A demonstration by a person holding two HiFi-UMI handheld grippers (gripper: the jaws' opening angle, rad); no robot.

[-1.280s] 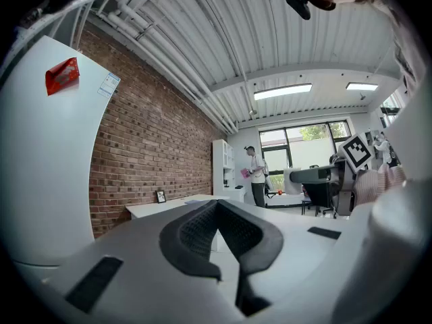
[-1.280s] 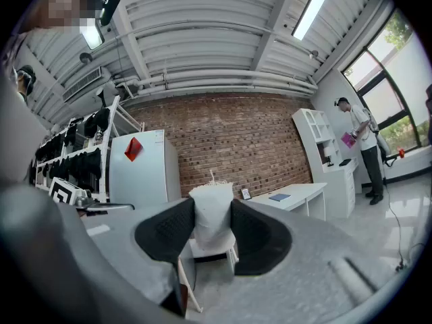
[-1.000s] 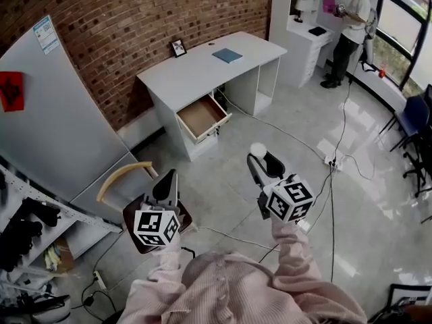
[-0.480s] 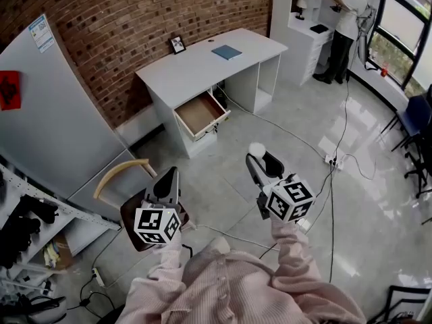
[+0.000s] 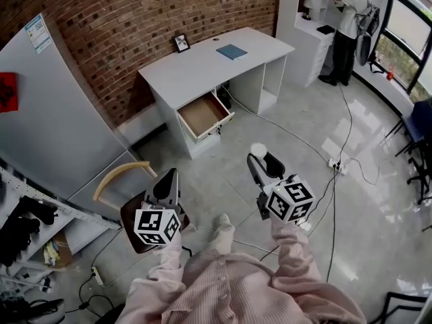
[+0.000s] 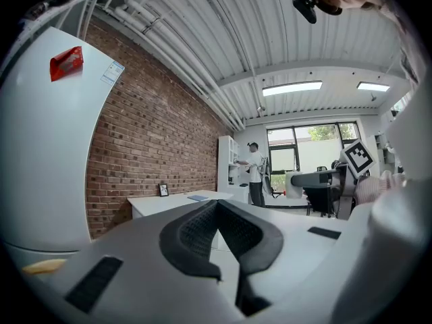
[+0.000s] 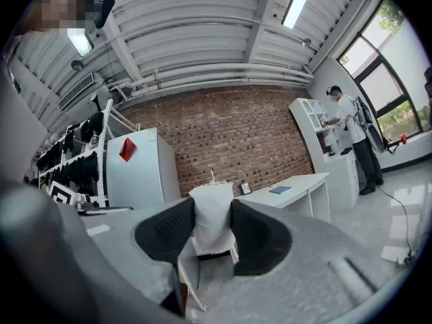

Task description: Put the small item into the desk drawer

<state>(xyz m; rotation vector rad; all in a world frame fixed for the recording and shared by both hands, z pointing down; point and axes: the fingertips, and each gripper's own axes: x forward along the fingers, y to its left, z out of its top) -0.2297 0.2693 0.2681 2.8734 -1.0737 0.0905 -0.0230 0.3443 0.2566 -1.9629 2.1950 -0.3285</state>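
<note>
While the right gripper (image 7: 211,211) grasps the white item (image 5: 258,150) only by its sides, a shake on the way may tip it out. The left gripper (image 6: 217,204) is clenched and empty. The open drawer (image 5: 204,115) of the table (image 5: 196,66) is well apart. Cables (image 5: 297,139) cross the shiny floor (image 5: 223,167) and may catch a foot.

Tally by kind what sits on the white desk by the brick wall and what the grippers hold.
Picture frame: 1
Blue book: 1
White small item, clamped in the right gripper: 1
Left gripper, jaws together, empty: 0
Total: 3
</note>
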